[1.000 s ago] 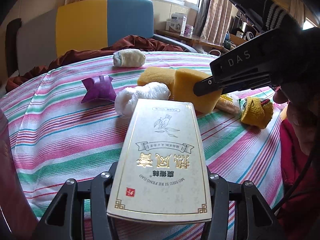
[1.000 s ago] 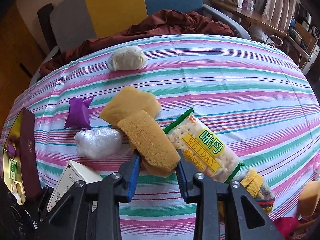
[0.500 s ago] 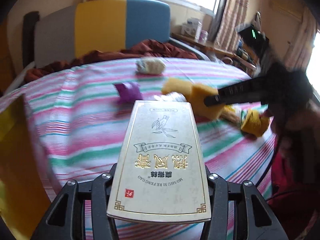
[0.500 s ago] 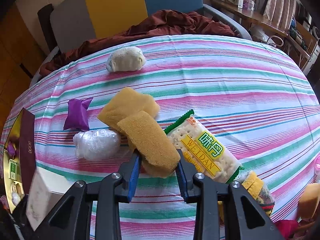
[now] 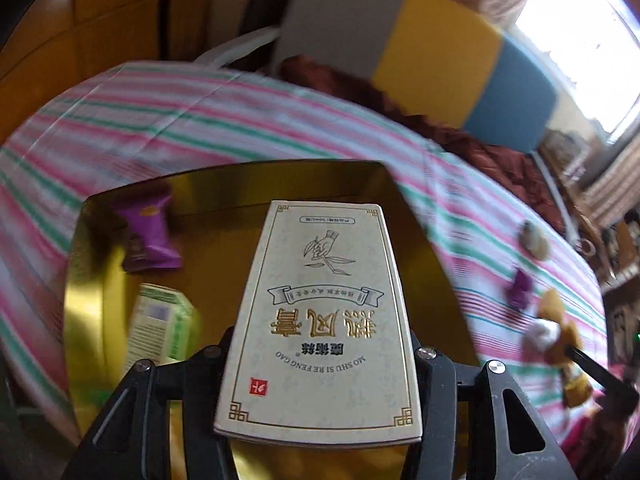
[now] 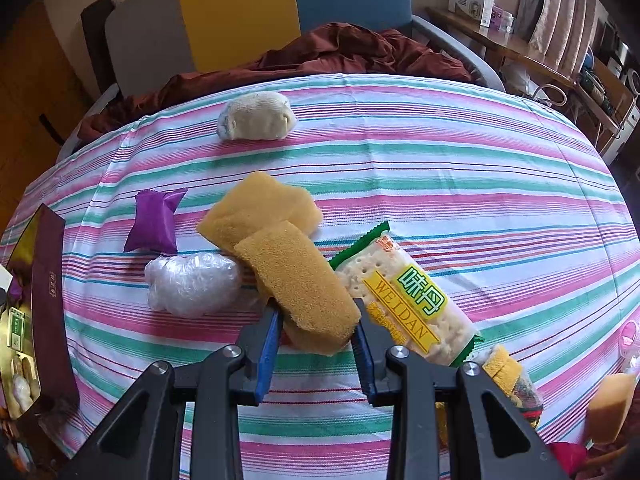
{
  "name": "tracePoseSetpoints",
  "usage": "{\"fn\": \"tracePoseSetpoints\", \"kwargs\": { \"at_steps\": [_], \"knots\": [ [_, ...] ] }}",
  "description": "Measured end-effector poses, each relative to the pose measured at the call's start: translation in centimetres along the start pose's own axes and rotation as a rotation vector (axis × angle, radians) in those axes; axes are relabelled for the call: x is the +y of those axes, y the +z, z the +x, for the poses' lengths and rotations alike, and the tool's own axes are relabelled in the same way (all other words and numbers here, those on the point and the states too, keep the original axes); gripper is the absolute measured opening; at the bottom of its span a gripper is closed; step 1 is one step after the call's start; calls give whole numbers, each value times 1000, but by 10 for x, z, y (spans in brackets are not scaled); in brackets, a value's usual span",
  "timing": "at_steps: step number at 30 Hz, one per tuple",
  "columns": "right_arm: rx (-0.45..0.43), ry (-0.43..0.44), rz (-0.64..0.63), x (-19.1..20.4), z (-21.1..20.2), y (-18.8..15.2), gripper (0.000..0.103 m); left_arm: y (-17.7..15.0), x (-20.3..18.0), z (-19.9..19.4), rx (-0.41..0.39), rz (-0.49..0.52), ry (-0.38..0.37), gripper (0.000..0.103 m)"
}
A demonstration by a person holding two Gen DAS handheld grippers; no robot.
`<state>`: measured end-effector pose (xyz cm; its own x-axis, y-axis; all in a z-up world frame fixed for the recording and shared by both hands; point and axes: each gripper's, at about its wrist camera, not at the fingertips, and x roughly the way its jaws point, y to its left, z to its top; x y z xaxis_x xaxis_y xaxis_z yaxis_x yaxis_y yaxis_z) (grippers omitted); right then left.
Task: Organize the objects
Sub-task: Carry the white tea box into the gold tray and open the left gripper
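Observation:
My left gripper [image 5: 320, 364] is shut on a cream box with gold Chinese lettering [image 5: 320, 320] and holds it over an open gold-lined box [image 5: 224, 192]. That box holds a purple packet [image 5: 150, 236] and a green-and-white carton [image 5: 160, 320]. My right gripper [image 6: 316, 332] is shut on a yellow sponge block [image 6: 298, 280], which rests against a second sponge [image 6: 260, 208]. The gold-lined box shows at the left edge of the right wrist view [image 6: 46, 300].
On the striped tablecloth [image 6: 440, 168] lie a cracker packet [image 6: 412, 300], a clear plastic bundle [image 6: 192, 282], a purple packet [image 6: 154, 220], a rolled cream sock [image 6: 256, 116] and a yellow knitted item [image 6: 508, 372]. A sofa with a brown blanket [image 6: 340, 52] stands behind.
My left gripper has swung left with the cream box, from over the table's items to over the gold-lined box. My right gripper has stayed still, shut on the sponge.

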<state>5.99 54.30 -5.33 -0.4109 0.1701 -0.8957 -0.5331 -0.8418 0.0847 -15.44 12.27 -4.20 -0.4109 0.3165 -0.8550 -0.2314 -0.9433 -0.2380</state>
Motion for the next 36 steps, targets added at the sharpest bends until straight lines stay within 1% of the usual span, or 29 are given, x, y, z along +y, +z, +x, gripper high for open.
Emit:
{"fn": "tracePoseSetpoints", "kwargs": {
  "at_steps": [2, 4, 8, 10, 11, 12, 13, 16, 18, 20, 22, 25, 28, 32, 36],
  "knots": [
    [0, 1, 1, 0, 0, 0, 33, 6, 18, 16, 34, -48, 56, 52],
    [1, 1, 2, 0, 0, 0, 33, 9, 30, 27, 51, -62, 95, 52],
    [1, 1, -1, 0, 0, 1, 33, 17, 46, 39, 31, -78, 195, 52],
    [2, 1, -1, 0, 0, 1, 33, 20, 56, 48, 63, -114, 199, 53],
    [2, 1, -2, 0, 0, 0, 33, 19, 60, 53, 78, -119, 213, 53],
    [2, 0, -3, 0, 0, 0, 33, 19, 61, 53, 67, -112, 237, 55],
    [2, 0, -4, 0, 0, 0, 33, 18, 62, 52, 58, -107, 246, 60],
    [2, -1, -5, 0, 1, 1, 33, 15, 69, 48, 60, -141, 196, 65],
    [2, -3, -7, 1, 0, 1, 33, 12, 70, 42, 55, -145, 178, 65],
    [2, -5, -8, 1, 1, 1, 33, 11, 68, 31, 27, -130, 176, 65],
    [2, -5, -9, 1, 1, 1, 33, 6, 64, 16, -8, -107, 163, 65],
    [-3, -15, -22, 3, 0, 0, 33, -4, 57, -11, -81, -57, 164, 66],
    [-3, -22, -36, 5, 0, -1, 33, -20, 53, -36, -149, -7, 149, 69],
    [2, -29, -43, 7, 1, -1, 33, -43, 44, -56, -195, 49, 104, 69],
    [5, -42, -52, 9, 2, -2, 33, -70, 32, -72, -226, 114, 84, 69]
  ]
}}
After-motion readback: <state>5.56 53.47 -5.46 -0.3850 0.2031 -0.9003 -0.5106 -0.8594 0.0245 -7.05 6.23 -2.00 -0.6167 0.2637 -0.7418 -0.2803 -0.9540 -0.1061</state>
